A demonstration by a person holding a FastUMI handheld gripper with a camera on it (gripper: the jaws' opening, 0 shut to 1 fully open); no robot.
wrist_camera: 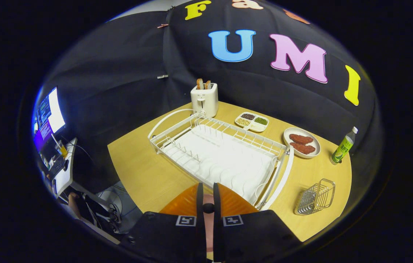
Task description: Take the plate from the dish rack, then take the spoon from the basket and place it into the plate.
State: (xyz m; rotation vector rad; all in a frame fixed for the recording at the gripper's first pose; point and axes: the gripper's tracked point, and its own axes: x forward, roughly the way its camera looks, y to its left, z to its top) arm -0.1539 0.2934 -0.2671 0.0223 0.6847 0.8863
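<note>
My gripper (208, 187) is shut on the rim of an orange plate (177, 205), whose ribbed surface spreads out on both sides of the two close-set fingers. I hold the plate above the near corner of the white wire dish rack (221, 153), which lies just ahead on the wooden table and has no dishes in its slots. A small metal wire basket (316, 197) stands on the table to the right of the rack. I cannot make out a spoon in it from here.
Beyond the rack stand a white toaster (204, 98) with bread, a divided dish (252, 121) of grains and a plate of sausages (301, 143). A green bottle (343, 146) is at the far right. Left of the table's edge (119, 171) is a desk with a monitor (47, 117).
</note>
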